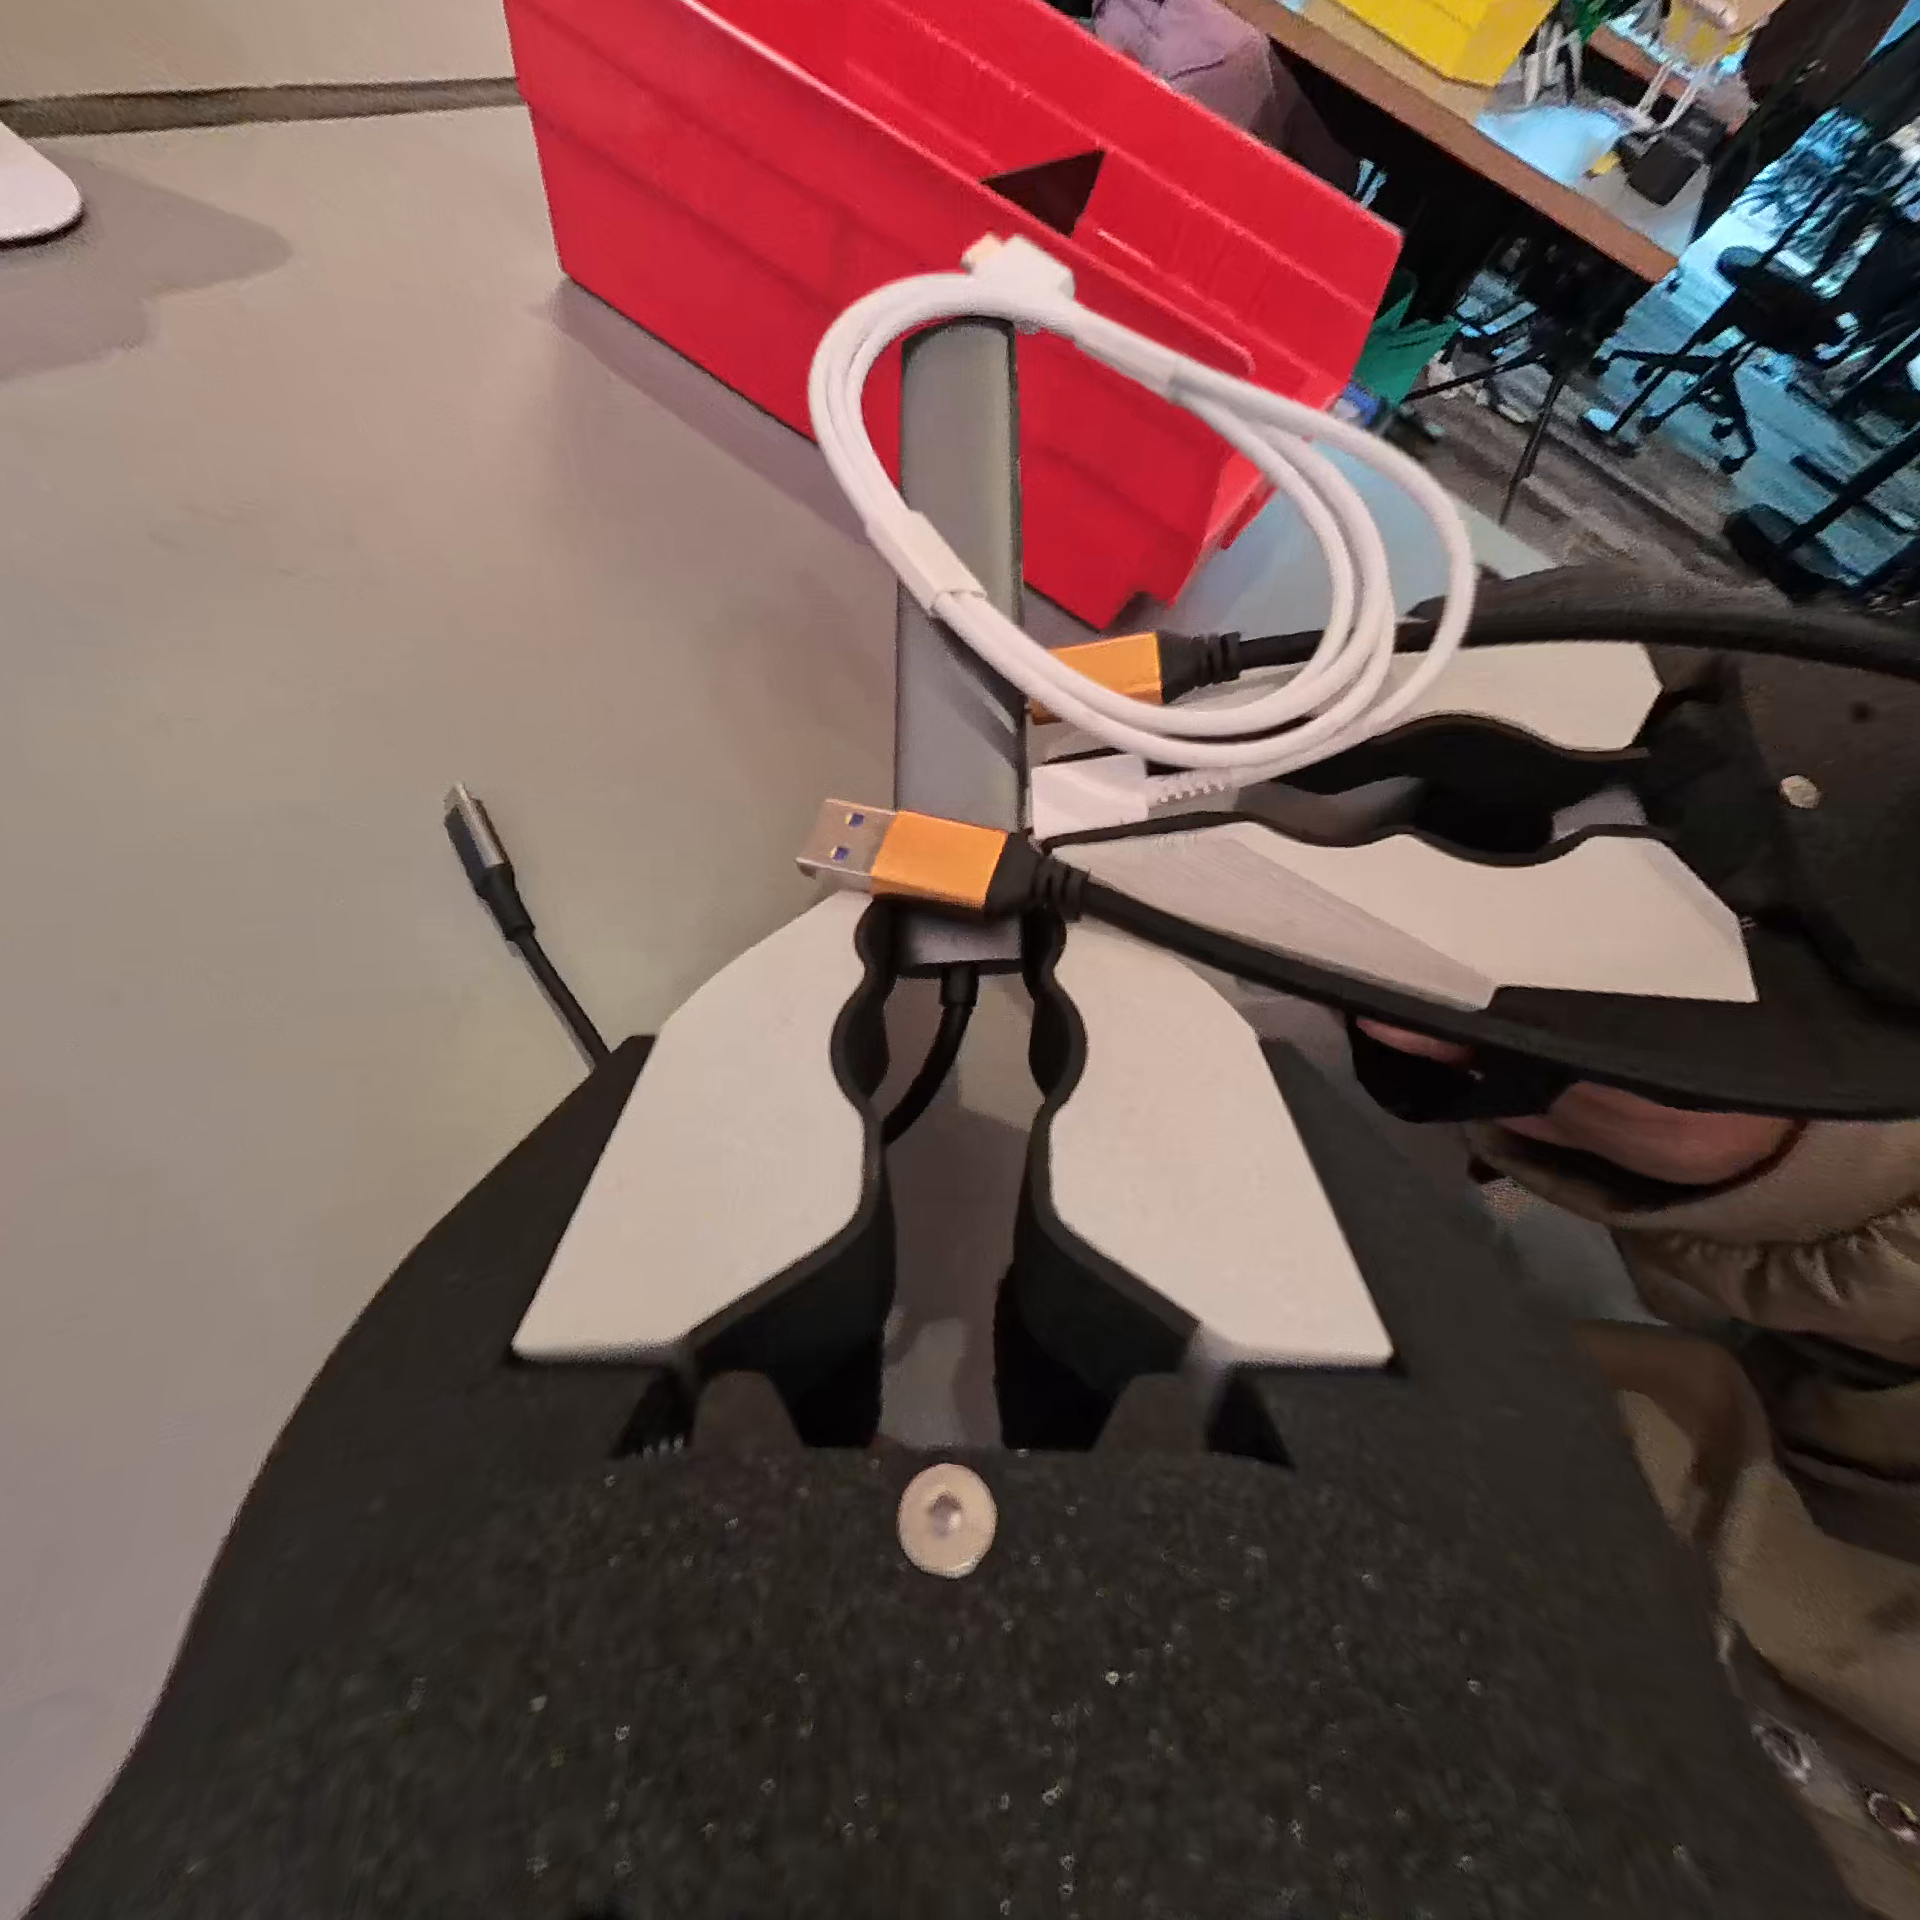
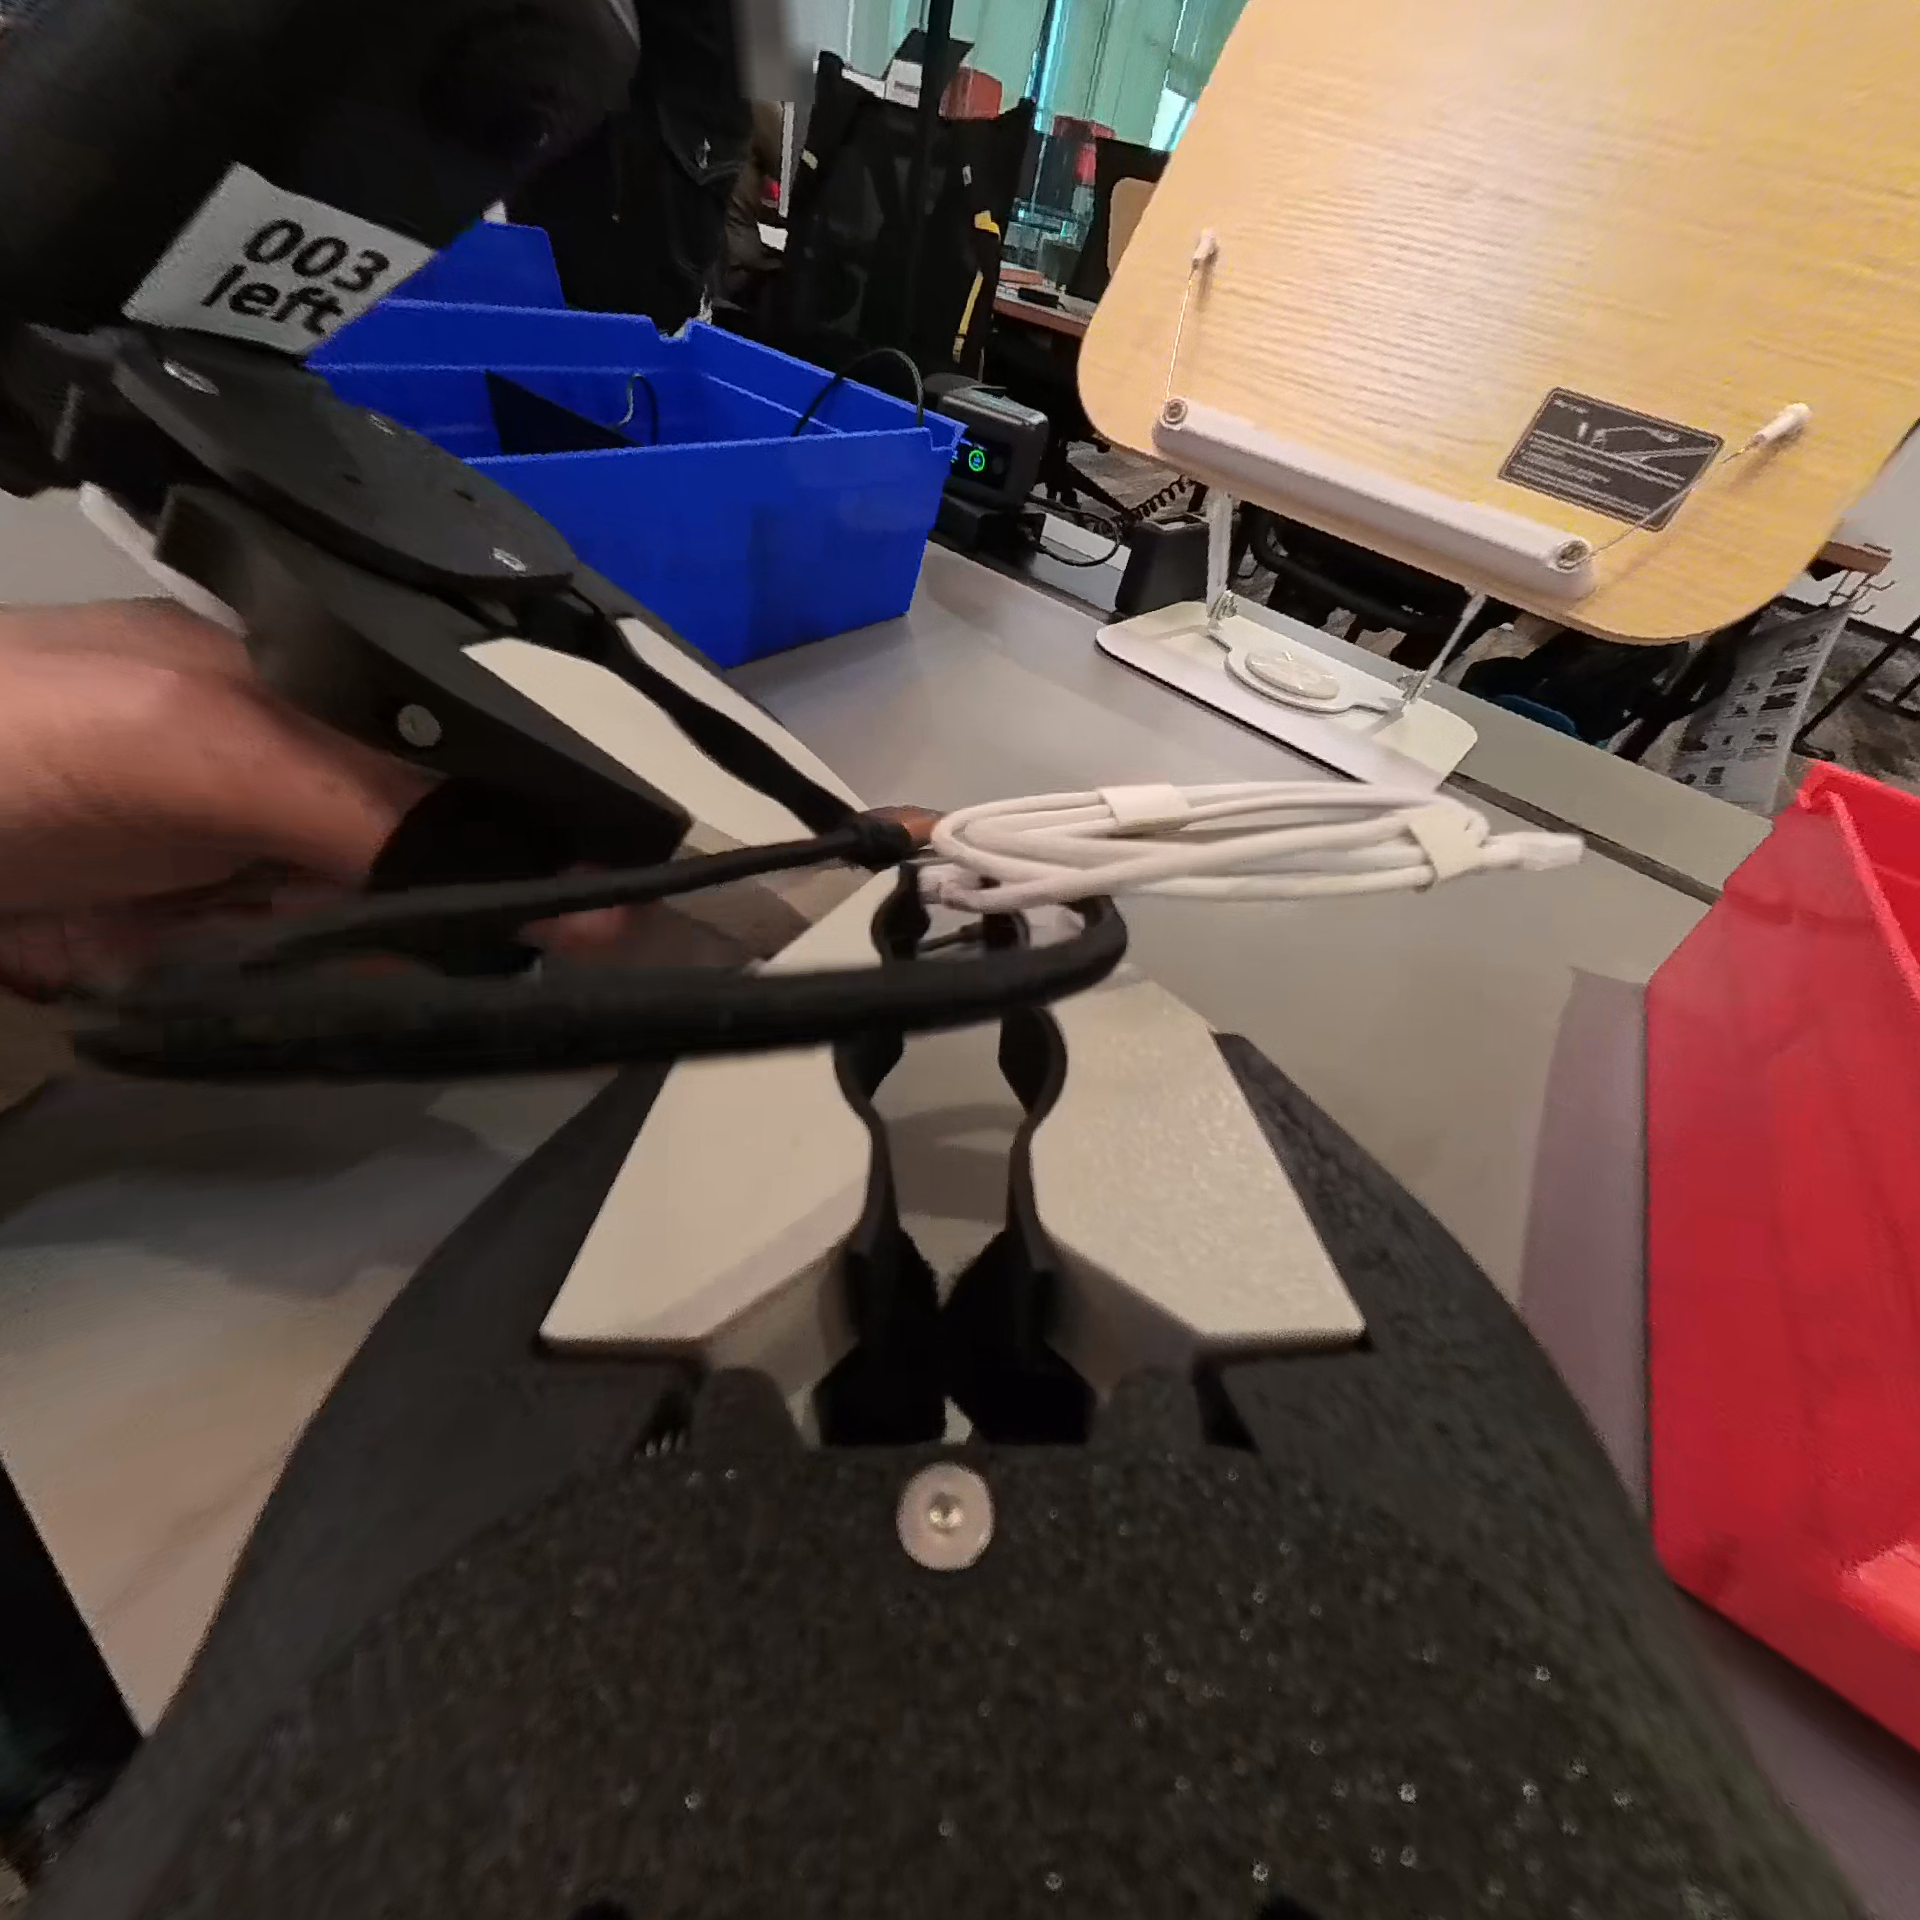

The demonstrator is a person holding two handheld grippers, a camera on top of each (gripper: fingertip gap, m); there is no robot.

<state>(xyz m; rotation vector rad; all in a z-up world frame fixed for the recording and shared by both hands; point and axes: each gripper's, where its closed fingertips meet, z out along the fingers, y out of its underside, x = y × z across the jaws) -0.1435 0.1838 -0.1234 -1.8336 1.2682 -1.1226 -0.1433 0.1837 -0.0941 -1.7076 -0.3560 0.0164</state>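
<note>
My left gripper (image 1: 951, 935) is shut on the lower end of a grey bar-shaped hub (image 1: 961, 499) and holds it upright above the table. The hub's black lead hangs down to a plug (image 1: 473, 831) near the table. A coiled white cable (image 1: 1226, 499) loops round the hub's top. My right gripper (image 1: 1049, 805) comes in from the right and is shut on the white cable's plug (image 1: 1091, 790) at the hub's side. A black cable has one orange plug (image 1: 1107, 665) at the hub and one free orange plug (image 1: 914, 857). The right wrist view shows my right gripper (image 2: 951, 920), the white coil (image 2: 1195, 842) and the left gripper (image 2: 821, 821).
A red bin (image 1: 831, 156) stands behind the hub; it is at the right in the right wrist view (image 2: 1787, 1143). A blue divided bin (image 2: 675, 499) and a wooden book stand (image 2: 1455, 260) on a white base stand at the table's far side. Chairs and desks lie beyond. Left and right tips are no more than a few centimetres apart.
</note>
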